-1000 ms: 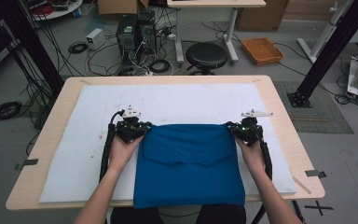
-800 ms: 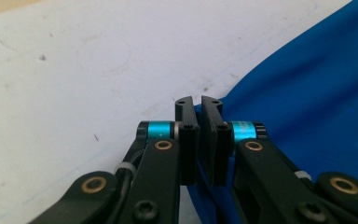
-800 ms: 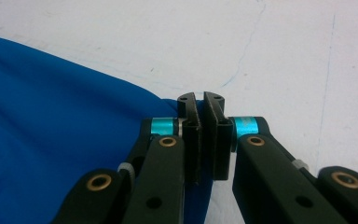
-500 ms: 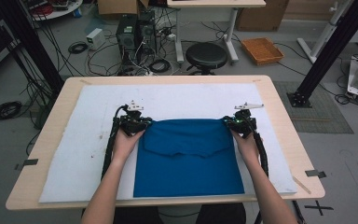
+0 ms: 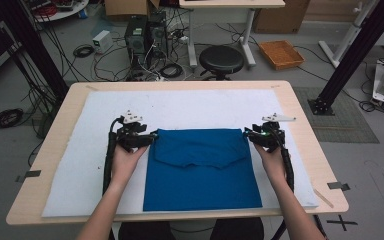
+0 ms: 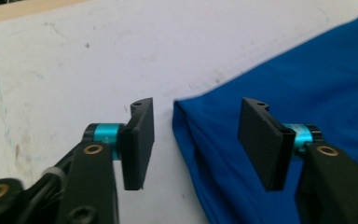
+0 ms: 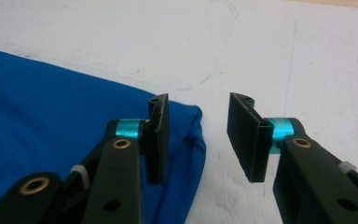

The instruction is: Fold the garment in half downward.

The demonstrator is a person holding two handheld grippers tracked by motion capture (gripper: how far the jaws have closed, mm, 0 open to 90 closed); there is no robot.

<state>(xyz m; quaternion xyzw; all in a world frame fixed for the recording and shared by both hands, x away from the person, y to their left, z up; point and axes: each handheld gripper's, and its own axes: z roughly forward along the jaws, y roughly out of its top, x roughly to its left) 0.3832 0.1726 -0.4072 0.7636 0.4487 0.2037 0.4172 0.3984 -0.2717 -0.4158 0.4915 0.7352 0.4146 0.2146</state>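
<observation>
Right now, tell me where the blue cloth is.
In the high view the blue cloth lies folded on the white mat, near the table's front edge, between the left gripper and right gripper.

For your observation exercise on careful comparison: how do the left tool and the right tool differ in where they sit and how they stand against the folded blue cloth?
The left tool sits at the far left corner of the folded blue cloth; the right tool sits at its far right corner. In its own view, the left tool straddles the cloth's corner edge; the right tool has mostly white mat in its gap. Both have just opened, gripping nothing.
</observation>
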